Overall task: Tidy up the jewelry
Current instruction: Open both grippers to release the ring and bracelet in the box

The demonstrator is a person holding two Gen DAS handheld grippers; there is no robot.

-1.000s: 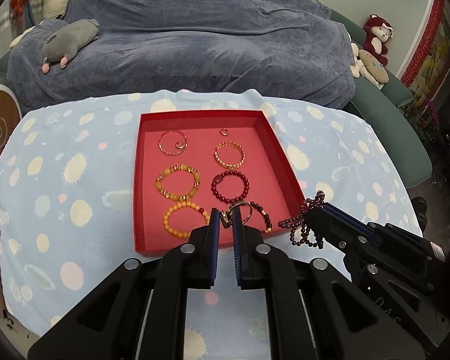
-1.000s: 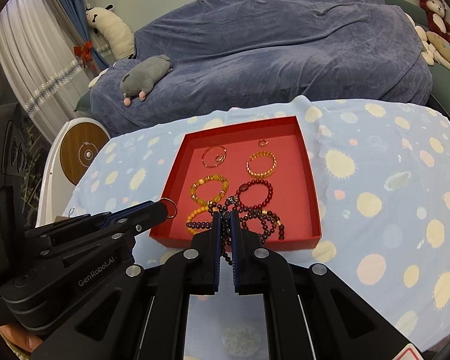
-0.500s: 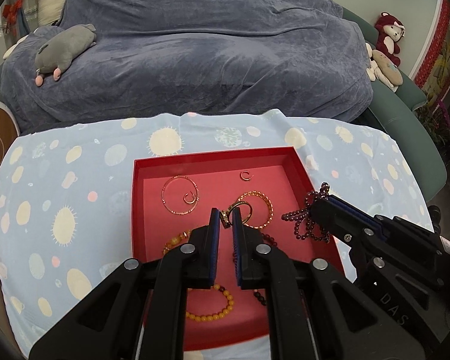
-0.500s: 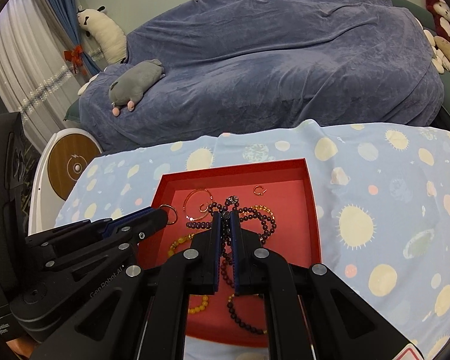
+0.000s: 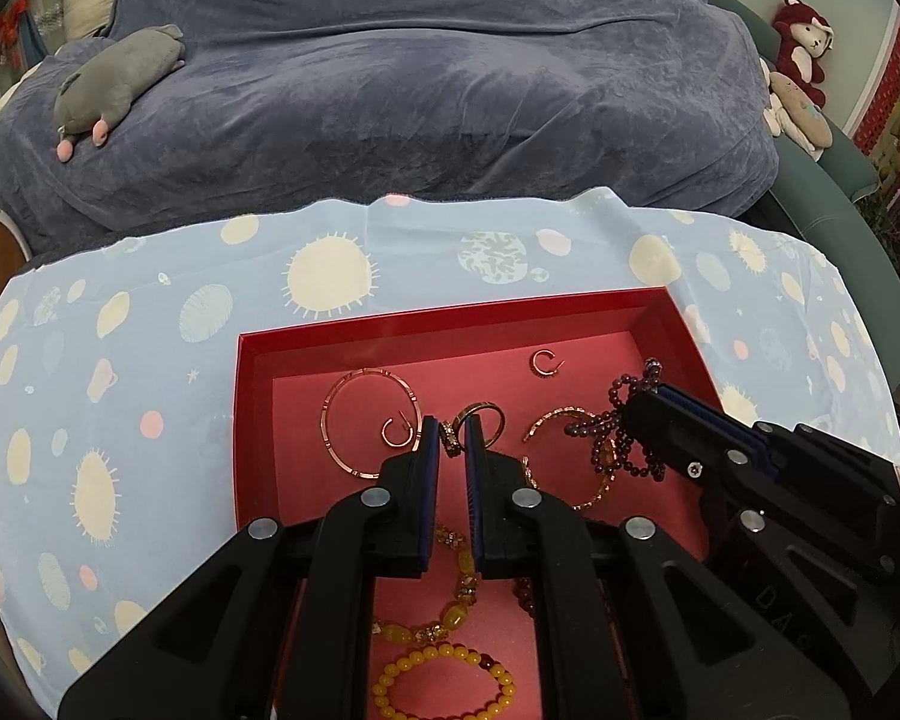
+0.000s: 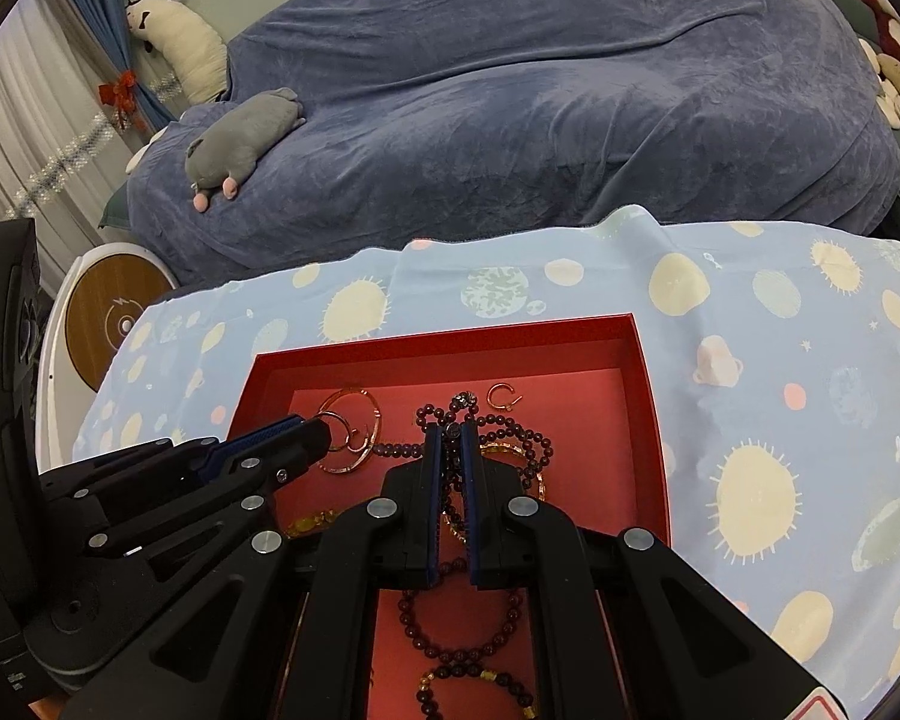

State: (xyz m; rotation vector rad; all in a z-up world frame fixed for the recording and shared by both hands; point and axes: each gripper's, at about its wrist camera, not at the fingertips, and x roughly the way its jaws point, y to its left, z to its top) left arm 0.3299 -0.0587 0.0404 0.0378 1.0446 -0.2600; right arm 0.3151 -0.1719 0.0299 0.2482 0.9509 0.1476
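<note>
Red cardboard tray (image 5: 252, 420) lined with pink foam, resting on a pale blue patterned cloth (image 5: 150, 360); both hand-held grippers are poised above its far half. Left gripper (image 5: 450, 441): jaws drawn nearly together, pinching a small ring (image 5: 480, 420) by its jewelled setting, so that the band stands out beyond the fingertips. Right gripper (image 6: 449, 441): jaws pressed together on a dark purple beaded strand (image 6: 510, 438), whose loops hang free on both sides of the fingers and trail down toward the tray floor. Already lying in the tray are a thin rose-gold bangle (image 5: 369, 420), two small C-shaped earrings (image 5: 546, 363) (image 5: 399, 432), a gold beaded bracelet (image 5: 576, 420), amber and yellow bead bracelets (image 5: 444, 678) nearer the camera, and dark red bead bracelets (image 6: 462, 624).

Judged risks:
- The hanging loops of the strand hang close over the gold beaded bracelet. If lowered here, the strand is likely to drape across it and tangle, undoing the neat spacing.
- The ring is held only by a narrow edge. A slight slackening of the grip, or a knock against the other gripper, could let it drop, roll on the foam, and come to rest inside the bangle or against an earring.
- The two grippers work close together over one small area, so a collision between them is possible.
- Dragging the strand sideways could sweep the light earrings out of place.

Whether the strand's lowest beads already touch the foam cannot be told.
</note>
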